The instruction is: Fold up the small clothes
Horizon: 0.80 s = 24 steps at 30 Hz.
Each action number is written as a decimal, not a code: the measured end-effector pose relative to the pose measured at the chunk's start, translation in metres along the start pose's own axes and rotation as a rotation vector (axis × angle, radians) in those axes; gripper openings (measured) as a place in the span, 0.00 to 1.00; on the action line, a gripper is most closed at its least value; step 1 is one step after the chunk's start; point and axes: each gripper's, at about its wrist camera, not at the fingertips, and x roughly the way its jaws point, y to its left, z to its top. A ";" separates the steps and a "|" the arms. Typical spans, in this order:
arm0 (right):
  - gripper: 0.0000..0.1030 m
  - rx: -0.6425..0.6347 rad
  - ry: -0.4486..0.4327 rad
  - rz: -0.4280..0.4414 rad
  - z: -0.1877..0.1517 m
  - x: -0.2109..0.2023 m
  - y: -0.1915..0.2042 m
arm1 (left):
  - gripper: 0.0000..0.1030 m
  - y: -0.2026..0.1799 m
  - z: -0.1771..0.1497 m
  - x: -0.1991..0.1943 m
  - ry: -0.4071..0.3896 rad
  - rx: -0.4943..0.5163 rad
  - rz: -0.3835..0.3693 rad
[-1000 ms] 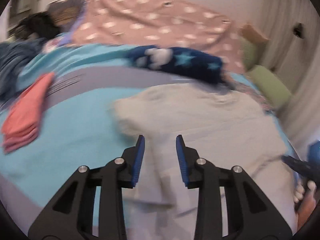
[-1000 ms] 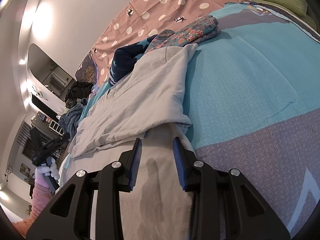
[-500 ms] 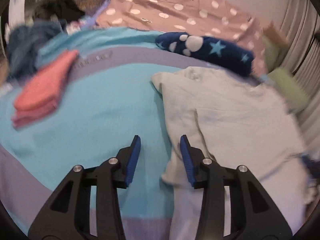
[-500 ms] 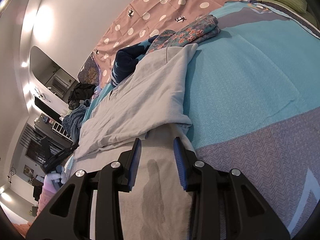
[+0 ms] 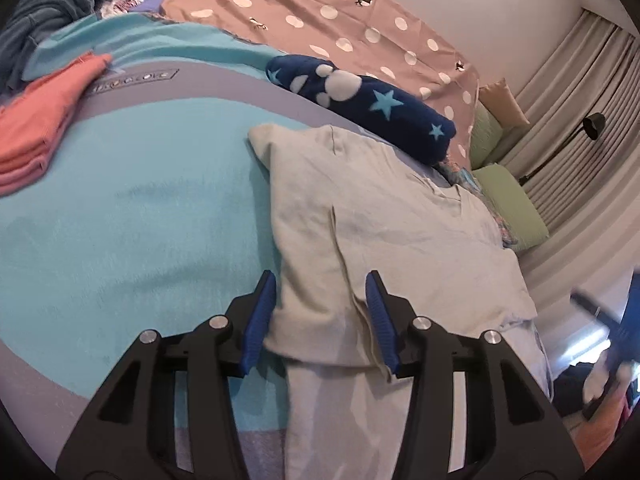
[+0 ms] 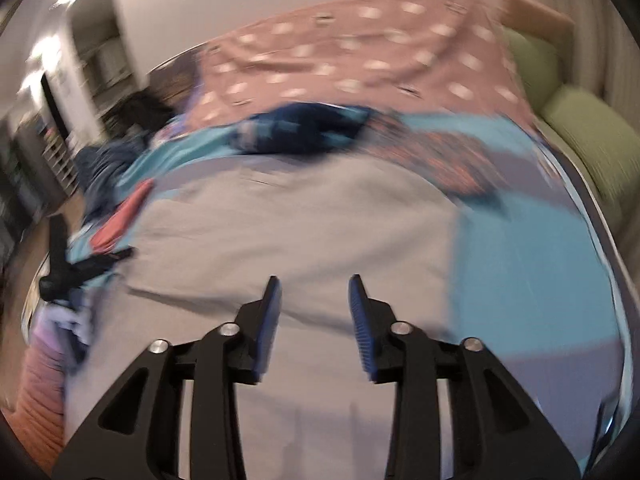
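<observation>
Both the left gripper (image 5: 320, 312) and right gripper (image 6: 314, 320) have just spread wider, empty, over the grey garment (image 5: 400, 224).

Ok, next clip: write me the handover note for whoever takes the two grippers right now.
Left gripper: open, jaws have just been opening, low over the near left edge of the grey garment; cloth lies between the pads, not pinched.
Right gripper: open, jaws have just been opening, nothing between them, above the same garment; its view is blurred.
Garment lies on the turquoise blanket, a sleeve or side already folded in on the left.
Folded pink stack sits far left; navy star-print piece lies behind the garment.
Left: finish folding the grey garment, then whatever remains.
</observation>
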 end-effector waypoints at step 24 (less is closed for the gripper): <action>0.03 -0.439 0.299 -0.120 0.114 0.298 0.280 | 0.10 0.028 -0.006 -0.004 0.022 -0.105 -0.068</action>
